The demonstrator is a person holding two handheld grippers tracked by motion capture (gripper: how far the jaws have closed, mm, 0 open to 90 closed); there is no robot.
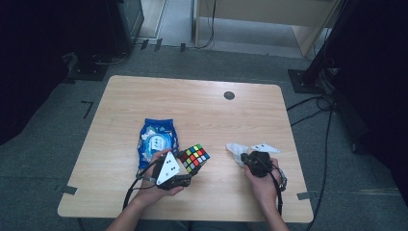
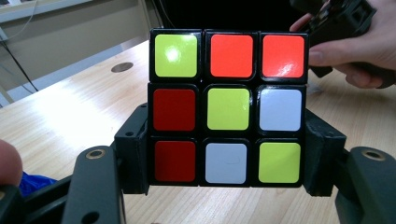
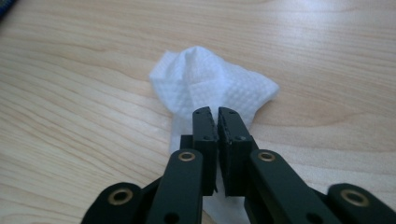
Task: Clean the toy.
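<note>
Cube: puzzle cube (image 1: 195, 158) with mixed colour faces, held off the surface (image 1: 202, 115) near its front middle, clamped by its two lower side faces.
Left hand-held gripper (image 1: 188, 166): jaws spread to the cube's width and pressed on its sides; the left gripper view has the cube (image 2: 228, 108) upright, square between the black jaws.
Wipe: crumpled white wipe (image 1: 236, 150) lying on the surface at about 3 o'clock from the cube, a short gap apart.
Right hand-held gripper (image 1: 246, 158): jaws drawn together to a thin slit, pinching the near edge of the wipe (image 3: 212, 88); the bunched bulk of the cloth rises at 12 o'clock just beyond the tips.
Key relation: cube lies at about 9 o'clock from the right hand-held gripper in the high view, near but not touching; the wipe-bearing right hand (image 1: 262, 180) is the one that must cross that gap, the left hand (image 1: 156, 185) only presenting the cube. Judged next move: lift the wipe and bring it across to a cube face.
Wipe axis: long side runs roughly 10 to 4 o'clock in the high view.
Container: blue soft pack of wipes (image 1: 156, 140) lying flat at about 10 o'clock from the cube, just beside the left hand; flap state and contents too small to tell.
Other: dark round cable port (image 1: 229, 95) near the far edge.
</note>
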